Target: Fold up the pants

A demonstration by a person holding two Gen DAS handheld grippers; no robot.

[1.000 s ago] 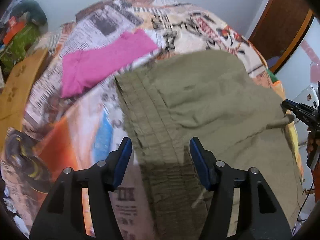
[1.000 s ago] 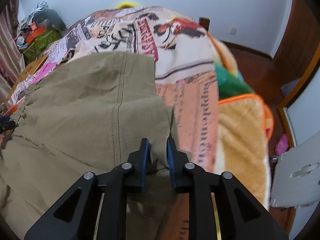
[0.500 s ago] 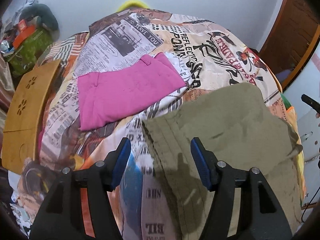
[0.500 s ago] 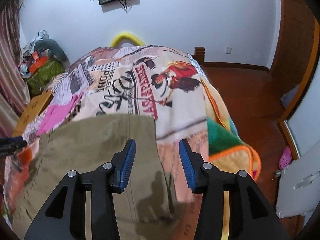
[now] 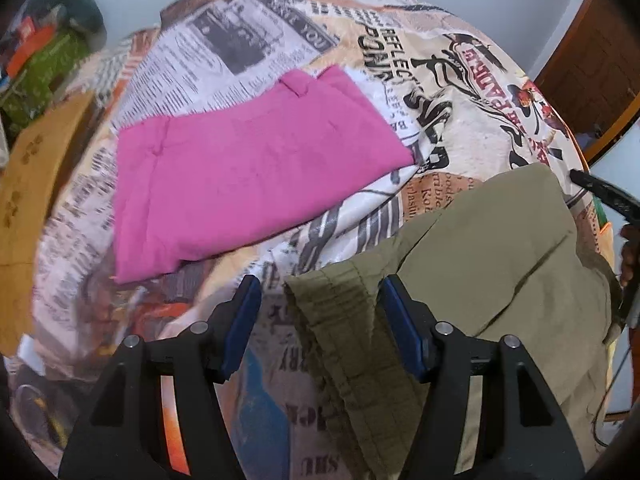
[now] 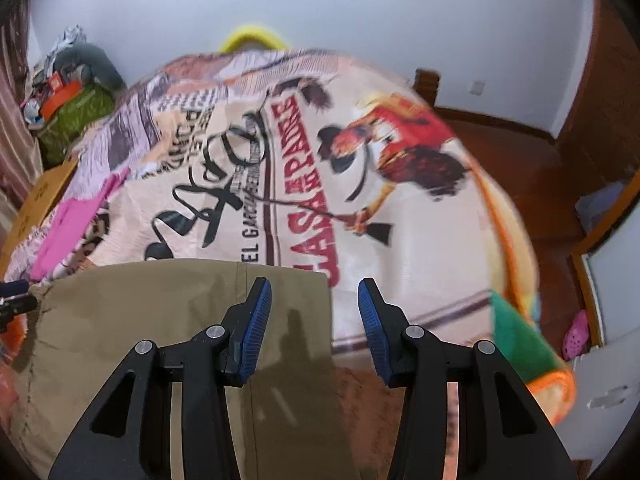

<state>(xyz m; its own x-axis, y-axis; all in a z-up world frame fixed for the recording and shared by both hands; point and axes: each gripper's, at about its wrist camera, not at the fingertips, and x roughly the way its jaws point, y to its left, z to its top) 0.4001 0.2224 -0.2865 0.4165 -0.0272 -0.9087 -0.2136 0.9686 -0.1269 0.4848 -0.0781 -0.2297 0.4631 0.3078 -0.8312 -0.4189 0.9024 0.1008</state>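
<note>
hovering with nothing gripped, left gripper (image 5: 318, 322) is straddling olive pants' (image 5: 492, 240) waistband, jaws wide and just been opening; right gripper (image 6: 314, 326), half-parted, is flanking the hem corner; both should bite edges squarely.

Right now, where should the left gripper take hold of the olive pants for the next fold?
Probably the gathered waistband corner of the olive pants, coming down from above with the left gripper. That ribbed edge is thick, lies exposed on the bedspread, and already sits between the open jaws.

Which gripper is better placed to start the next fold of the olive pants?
Left, tentatively: the left gripper straddles the olive pants' gathered waistband, open. The right gripper, also open, hangs mostly past the pants' edge over the printed bedspread.
</note>
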